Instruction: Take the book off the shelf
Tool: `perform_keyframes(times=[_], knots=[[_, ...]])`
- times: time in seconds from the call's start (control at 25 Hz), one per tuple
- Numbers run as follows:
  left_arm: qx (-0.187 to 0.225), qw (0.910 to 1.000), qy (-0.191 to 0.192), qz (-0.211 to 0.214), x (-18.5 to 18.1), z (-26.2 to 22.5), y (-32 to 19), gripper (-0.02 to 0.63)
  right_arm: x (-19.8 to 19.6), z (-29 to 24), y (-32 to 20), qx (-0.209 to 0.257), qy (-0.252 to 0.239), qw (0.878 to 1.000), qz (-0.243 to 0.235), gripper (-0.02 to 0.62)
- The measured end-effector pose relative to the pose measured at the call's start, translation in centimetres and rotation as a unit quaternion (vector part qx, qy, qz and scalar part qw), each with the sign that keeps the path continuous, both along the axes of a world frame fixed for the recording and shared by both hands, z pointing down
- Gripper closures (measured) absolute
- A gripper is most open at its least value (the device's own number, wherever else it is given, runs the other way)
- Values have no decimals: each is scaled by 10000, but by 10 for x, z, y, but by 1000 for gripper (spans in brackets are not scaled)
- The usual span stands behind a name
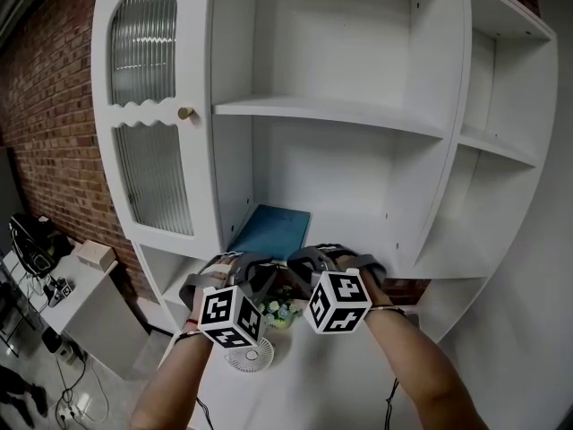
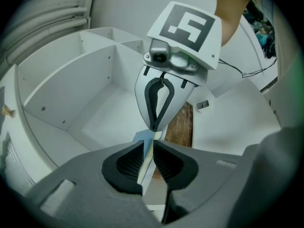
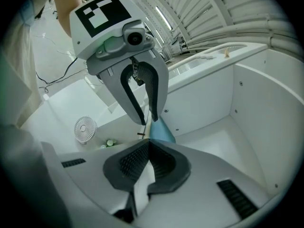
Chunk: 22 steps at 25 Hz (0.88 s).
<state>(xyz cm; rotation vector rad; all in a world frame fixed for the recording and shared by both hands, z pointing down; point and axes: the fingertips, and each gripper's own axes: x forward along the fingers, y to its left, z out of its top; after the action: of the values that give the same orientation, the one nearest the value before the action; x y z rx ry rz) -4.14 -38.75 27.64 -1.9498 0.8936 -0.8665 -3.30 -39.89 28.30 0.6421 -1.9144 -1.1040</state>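
The left gripper (image 2: 150, 148) has its dark ribbed pads closed onto a thin blue-covered book with cream page edges (image 2: 145, 137). The jaws stand only as far apart as the book is thick, and they hold it by its near edge, low in the centre of the left gripper view.

The right gripper (image 3: 148, 148) has its jaws pressed fully together. Their tips meet the book at the same edge, facing the left gripper. Whether they nip a single cover or only touch it cannot be told.

In the head view both grippers, each with a black-and-white marker cube, sit side by side at lower centre. Just above them the book lies slanted in the lower middle compartment of a tall white wooden shelf cabinet (image 1: 331, 110), against that compartment's left wall. Its near edge is at the front lip, so it is not out yet.

A ribbed glass door (image 1: 143, 43) fills the cabinet's upper left. A red brick wall (image 1: 45, 106) runs down the left edge of the frame. A small white fan (image 1: 249, 356) and a little pot of flowers (image 1: 279, 310) sit below the grippers.

To do this step well, the pull should probably run straight out along the shelf floor. The left grip should stay firm, the book level, and the drawing slow enough that its far corner clears the compartment's wall.
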Motion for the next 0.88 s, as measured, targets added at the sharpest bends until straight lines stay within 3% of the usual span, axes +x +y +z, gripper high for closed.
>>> perform_keyframes(times=[0.6, 0.88], knots=[[426, 9969, -624, -231, -6, 17, 6, 485, 3, -4, 32, -100, -7, 9999, -139, 580], [396, 9972, -608, -175, 0, 21, 7, 485, 5, -4, 44, -232, -23, 9995, -209, 580]])
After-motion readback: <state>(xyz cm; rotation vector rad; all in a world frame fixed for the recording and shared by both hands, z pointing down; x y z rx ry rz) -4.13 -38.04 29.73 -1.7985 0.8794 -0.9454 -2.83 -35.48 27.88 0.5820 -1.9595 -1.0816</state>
